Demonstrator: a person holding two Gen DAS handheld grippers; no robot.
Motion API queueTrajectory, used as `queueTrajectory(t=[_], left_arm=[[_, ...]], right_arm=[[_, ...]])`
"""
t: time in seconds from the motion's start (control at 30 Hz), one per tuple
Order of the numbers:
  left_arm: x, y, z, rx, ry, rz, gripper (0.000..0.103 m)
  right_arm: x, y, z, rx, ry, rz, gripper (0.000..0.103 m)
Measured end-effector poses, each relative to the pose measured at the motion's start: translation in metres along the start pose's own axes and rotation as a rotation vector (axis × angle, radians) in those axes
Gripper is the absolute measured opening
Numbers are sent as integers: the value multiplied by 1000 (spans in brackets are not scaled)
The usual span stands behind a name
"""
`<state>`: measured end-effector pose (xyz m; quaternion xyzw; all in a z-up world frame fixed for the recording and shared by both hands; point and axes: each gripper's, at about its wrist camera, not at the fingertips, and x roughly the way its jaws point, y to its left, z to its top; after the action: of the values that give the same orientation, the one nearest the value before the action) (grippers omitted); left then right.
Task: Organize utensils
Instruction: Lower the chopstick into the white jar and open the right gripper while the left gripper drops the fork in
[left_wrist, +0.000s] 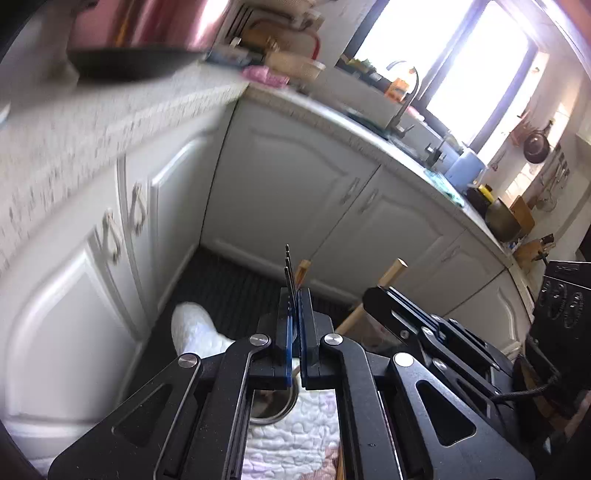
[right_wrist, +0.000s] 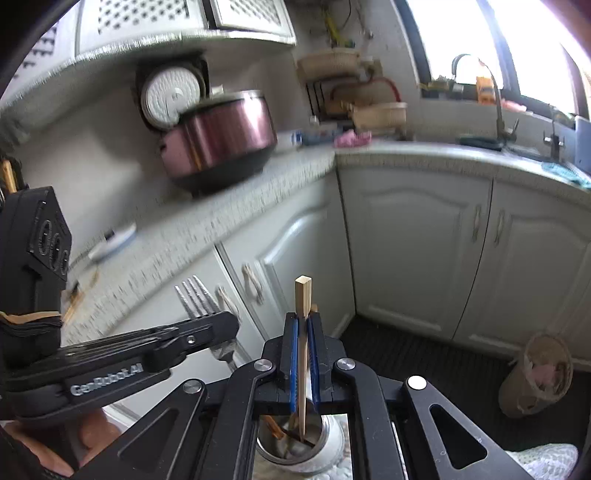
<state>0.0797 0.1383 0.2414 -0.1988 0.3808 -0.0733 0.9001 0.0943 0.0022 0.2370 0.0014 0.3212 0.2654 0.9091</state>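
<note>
My left claw (left_wrist: 294, 295) pinches a fork (right_wrist: 197, 297), my right claw (right_wrist: 303, 321) a chopstick (right_wrist: 303, 291); either could miss the metal cup (right_wrist: 295, 448) below them.

Open air above the dark floor mat (right_wrist: 424, 354), white cabinet doors (right_wrist: 417, 251) ahead, speckled surface (right_wrist: 229, 218) edge overhanging left, pink rice cooker (right_wrist: 221, 136) standing on it.

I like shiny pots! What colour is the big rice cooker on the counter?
The rice cooker is shiny pink with a black base, best seen from the right wrist view.
</note>
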Motion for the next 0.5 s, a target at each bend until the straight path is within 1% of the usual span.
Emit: queueTrajectory(t=[0.13, 0.3, 0.37, 0.43, 0.47, 0.5], left_arm=[[15, 9, -17, 2, 40, 18, 1], [29, 18, -36, -24, 84, 24, 1], [31, 21, -42, -34, 91, 31, 1], [29, 21, -45, -33, 80, 33, 1], [29, 21, -45, -30, 78, 33, 1], [27, 20, -47, -25, 74, 34, 1]], right_arm=[[21, -8, -17, 8, 71, 11, 5], [40, -15, -37, 23, 158, 35, 5], [41, -20, -42, 33, 176, 39, 5], [39, -24, -44, 48, 190, 42, 5], [36, -26, -45, 58, 193, 44, 7], [31, -28, -46, 65, 193, 46, 14]])
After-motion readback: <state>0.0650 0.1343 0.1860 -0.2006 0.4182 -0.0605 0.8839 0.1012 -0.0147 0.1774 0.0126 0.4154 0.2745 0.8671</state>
